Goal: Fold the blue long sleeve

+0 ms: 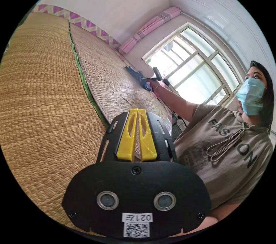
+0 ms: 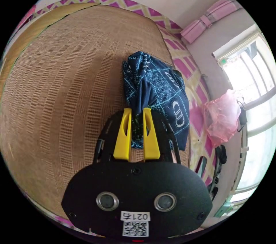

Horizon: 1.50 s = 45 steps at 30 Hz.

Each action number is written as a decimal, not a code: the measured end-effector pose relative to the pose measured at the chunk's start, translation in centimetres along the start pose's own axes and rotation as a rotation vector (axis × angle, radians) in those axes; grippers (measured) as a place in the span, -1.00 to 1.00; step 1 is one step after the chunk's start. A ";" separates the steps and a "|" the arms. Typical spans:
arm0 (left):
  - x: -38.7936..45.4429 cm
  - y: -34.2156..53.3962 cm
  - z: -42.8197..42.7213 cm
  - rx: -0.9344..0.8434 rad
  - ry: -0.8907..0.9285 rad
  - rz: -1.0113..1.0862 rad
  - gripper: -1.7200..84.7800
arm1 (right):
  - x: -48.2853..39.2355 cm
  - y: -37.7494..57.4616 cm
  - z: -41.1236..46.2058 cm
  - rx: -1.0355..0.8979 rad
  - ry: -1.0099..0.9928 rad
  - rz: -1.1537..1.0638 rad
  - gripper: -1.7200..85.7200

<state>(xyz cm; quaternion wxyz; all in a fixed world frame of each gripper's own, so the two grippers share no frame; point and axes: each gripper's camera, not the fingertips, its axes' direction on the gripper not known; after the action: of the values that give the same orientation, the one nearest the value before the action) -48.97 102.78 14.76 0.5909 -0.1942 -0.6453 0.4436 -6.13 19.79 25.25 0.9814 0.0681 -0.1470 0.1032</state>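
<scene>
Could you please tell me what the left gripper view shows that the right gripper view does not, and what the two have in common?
Left gripper view: a person reaching across the mat, and the left gripper with its jaws together, holding nothing. Right gripper view: the right gripper, its jaws on either side of a bunched fold of the blue long sleeve, and a pink plastic bag by the window. Both: the woven mat, the garment, the window and a rolled pink blind.

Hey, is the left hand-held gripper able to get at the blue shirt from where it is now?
Probably not yet. The left hand-held gripper is shut and far from the blue shirt, with bare straw mat between them. Nothing blocks the way; it just needs to travel across.
</scene>
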 end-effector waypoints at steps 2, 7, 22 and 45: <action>0.4 -0.1 -0.4 0.009 0.022 0.001 -0.98 | -3.3 1.3 -3.1 0.009 -0.028 -0.084 -0.82; 0.2 -0.2 -1.6 0.039 0.062 -0.032 -0.98 | -13.7 5.5 -12.1 0.070 -0.256 -0.234 -0.82; -4.6 2.5 -9.9 0.314 0.325 -0.134 -0.98 | -28.4 14.4 -17.3 0.188 -0.629 -0.260 -0.77; -5.2 -0.6 -4.1 0.033 0.101 -0.012 -0.98 | 1.9 19.5 -3.5 0.207 -1.440 0.233 -0.94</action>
<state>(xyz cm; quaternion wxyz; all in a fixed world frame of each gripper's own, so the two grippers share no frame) -43.79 99.85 11.86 0.6287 -0.2028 -0.6083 0.4399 -7.68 39.66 24.50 0.6131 0.1954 -0.7507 0.1499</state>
